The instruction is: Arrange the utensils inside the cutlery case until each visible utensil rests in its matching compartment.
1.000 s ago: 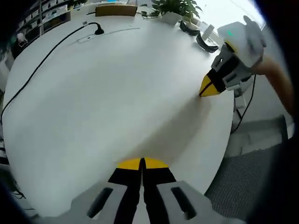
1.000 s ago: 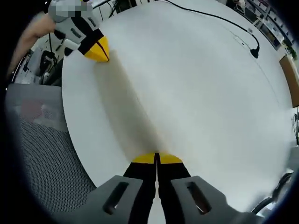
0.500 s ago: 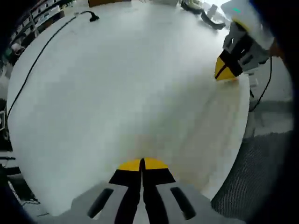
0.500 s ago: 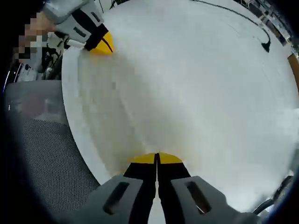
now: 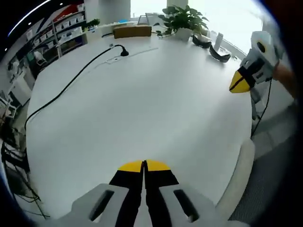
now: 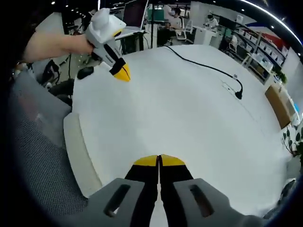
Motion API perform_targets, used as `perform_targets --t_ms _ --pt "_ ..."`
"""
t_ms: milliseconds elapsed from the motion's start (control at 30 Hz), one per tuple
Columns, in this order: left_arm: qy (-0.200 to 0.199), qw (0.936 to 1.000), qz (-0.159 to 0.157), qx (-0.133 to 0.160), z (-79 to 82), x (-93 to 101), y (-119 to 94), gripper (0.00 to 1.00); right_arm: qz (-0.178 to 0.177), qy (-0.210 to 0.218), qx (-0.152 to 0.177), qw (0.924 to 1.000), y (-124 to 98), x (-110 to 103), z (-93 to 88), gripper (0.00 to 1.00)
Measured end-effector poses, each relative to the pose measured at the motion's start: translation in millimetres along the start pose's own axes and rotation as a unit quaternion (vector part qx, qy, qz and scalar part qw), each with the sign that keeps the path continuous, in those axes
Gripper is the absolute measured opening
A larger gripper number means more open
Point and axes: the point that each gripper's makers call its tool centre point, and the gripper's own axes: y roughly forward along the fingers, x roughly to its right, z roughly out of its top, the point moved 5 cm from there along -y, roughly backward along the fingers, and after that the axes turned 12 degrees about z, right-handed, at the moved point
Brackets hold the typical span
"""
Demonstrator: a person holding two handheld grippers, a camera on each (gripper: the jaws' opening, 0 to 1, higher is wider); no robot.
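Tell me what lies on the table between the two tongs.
Nothing: bare white table runs between the left tongs and the right tongs in both views.

I see a big round white table [image 5: 142, 104] with a black cable [image 5: 71, 85] running across it to a plug, and a potted plant [image 5: 182, 19] and a brown box [image 5: 132, 31] at its far edge under bright window light. Shelves [image 5: 61, 35] line the wall beyond. In the right gripper view I see grey carpet [image 6: 38, 156], desks with monitors [image 6: 135, 12] and ceiling lights behind.
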Motion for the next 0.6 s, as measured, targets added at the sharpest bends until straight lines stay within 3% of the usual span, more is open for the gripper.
perform_targets --t_ms 67,167,300,367,433,500,600 --pt "0.008 0.9999 -0.006 0.007 -3.4 5.9 -8.7 0.00 0.014 -0.022 -0.010 0.9996 2.9 -8.3 -2.6 0.00" --pt "0.032 0.9987 -0.039 0.013 -17.3 25.3 -21.9 0.00 0.056 -0.064 -0.029 0.9960 8.8 -29.5 -12.4 0.00" --pt "0.090 0.9917 -0.091 -0.003 -48.9 61.3 -40.1 0.00 0.092 -0.099 -0.058 0.9891 19.6 -61.8 -22.0 0.19" --pt "0.105 0.9871 -0.120 -0.007 -62.7 81.3 -47.7 0.01 0.110 -0.112 -0.060 0.9858 26.8 -78.1 -27.5 0.21" --pt "0.118 0.9807 -0.154 -0.021 -77.5 102.0 -53.6 0.08 0.122 -0.125 -0.071 0.9820 35.2 -90.1 -35.2 0.27" --pt "0.133 0.9776 -0.162 -0.024 -84.9 111.3 -56.0 0.12 0.132 -0.132 -0.081 0.9791 42.0 -99.9 -40.1 0.36" --pt "0.136 0.9736 -0.182 -0.026 -91.5 123.9 -57.2 0.18 0.140 -0.147 -0.087 0.9753 49.0 -107.7 -42.0 0.39"
